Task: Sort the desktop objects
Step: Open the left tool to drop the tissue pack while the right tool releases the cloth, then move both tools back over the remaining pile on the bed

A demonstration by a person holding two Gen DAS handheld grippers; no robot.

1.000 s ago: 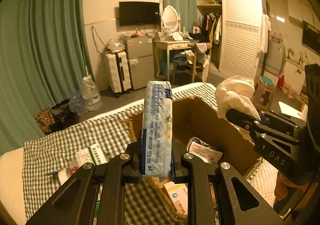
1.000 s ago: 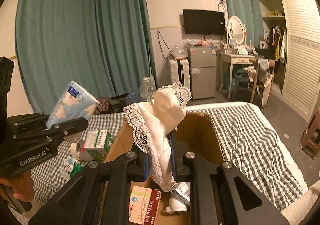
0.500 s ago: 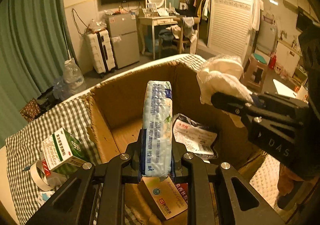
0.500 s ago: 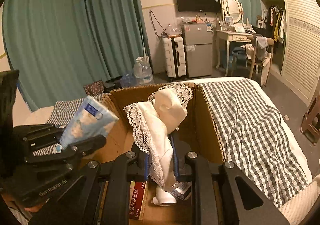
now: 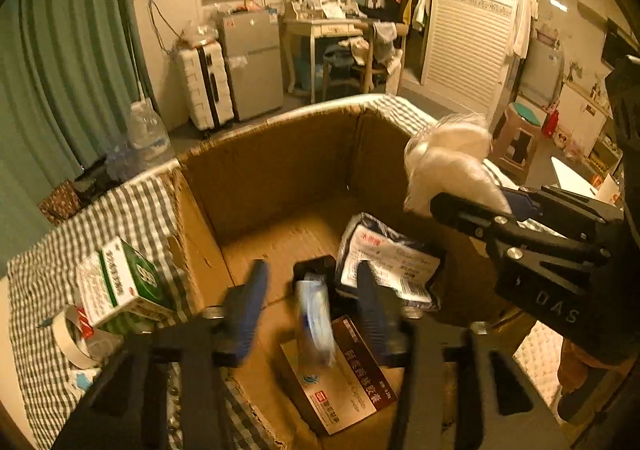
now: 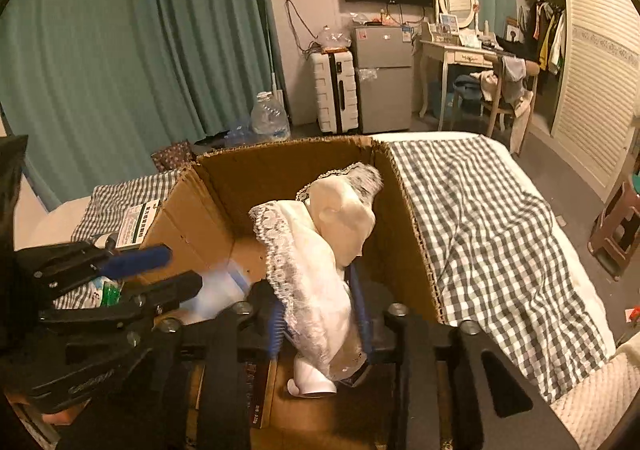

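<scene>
Tissue pack (image 5: 316, 320), the blue and white one, sits blurry between the two fingers of my left gripper (image 5: 312, 308). My jaws on that side are opening, and there is a gap on each side of the pack, so the pads are not pressing it. It is inside the cardboard box (image 5: 256, 173), just above a red and white carton (image 5: 352, 374) lying on the box floor. A white and dark packet (image 5: 386, 258) lies flat in the box too, just to the right of it.

My right gripper (image 6: 320, 314) has a white lace cloth (image 6: 316, 250) draped between its blue pads. Those jaws are opening too. The cloth still fills the space between them, and I cannot tell if the pads press it. It hangs over the inside of the box, above a small white thing (image 6: 310, 380) on the floor of the box.

Outside the box, on the checked cloth (image 5: 132, 209), I see a green and white box (image 5: 120, 282) and a roll of tape (image 5: 74, 338) just beside it.
</scene>
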